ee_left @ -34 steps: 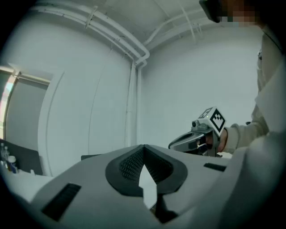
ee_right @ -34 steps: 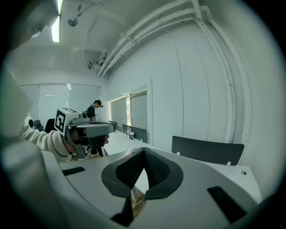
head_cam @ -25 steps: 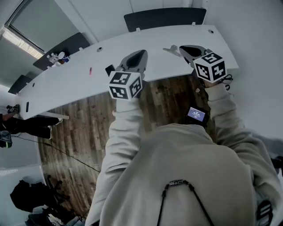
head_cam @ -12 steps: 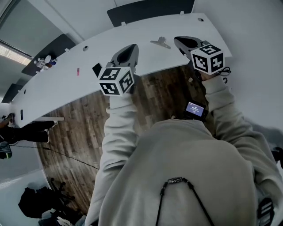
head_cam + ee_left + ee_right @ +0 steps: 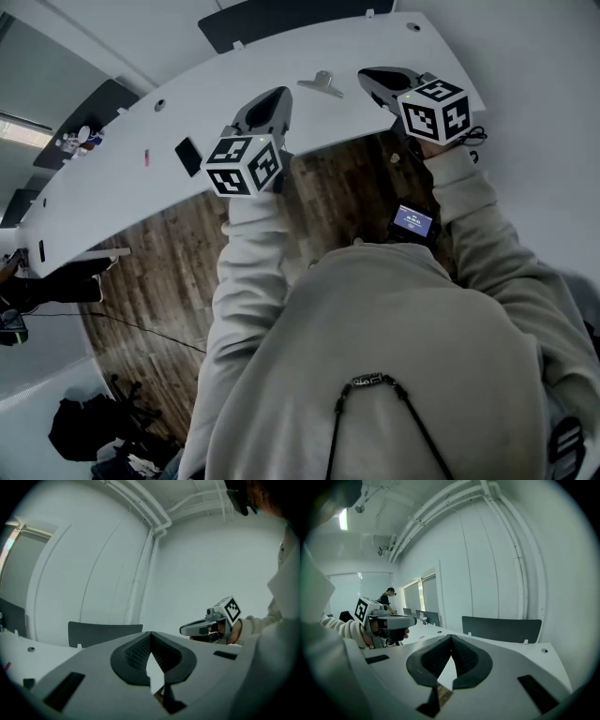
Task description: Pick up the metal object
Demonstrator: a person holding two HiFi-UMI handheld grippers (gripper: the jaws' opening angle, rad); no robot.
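Metal object (image 5: pixel 322 83) looks light, stiff, kinda slippery; I'd pinch across its middle. Left gripper (image 5: pixel 277 95) and right gripper (image 5: pixel 368 75) are both pressed together, empty.

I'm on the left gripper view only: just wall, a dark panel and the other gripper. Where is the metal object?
Observer: In the head view, the metal object lies on the white table, ahead and to the right of your left gripper.
Operator: Is the other gripper holding anything?
Observer: No. Its own view shows the right gripper shut, with nothing between its jaws.
Operator: Anything else near my gripper?
Observer: A black flat object lies on the table to its left.
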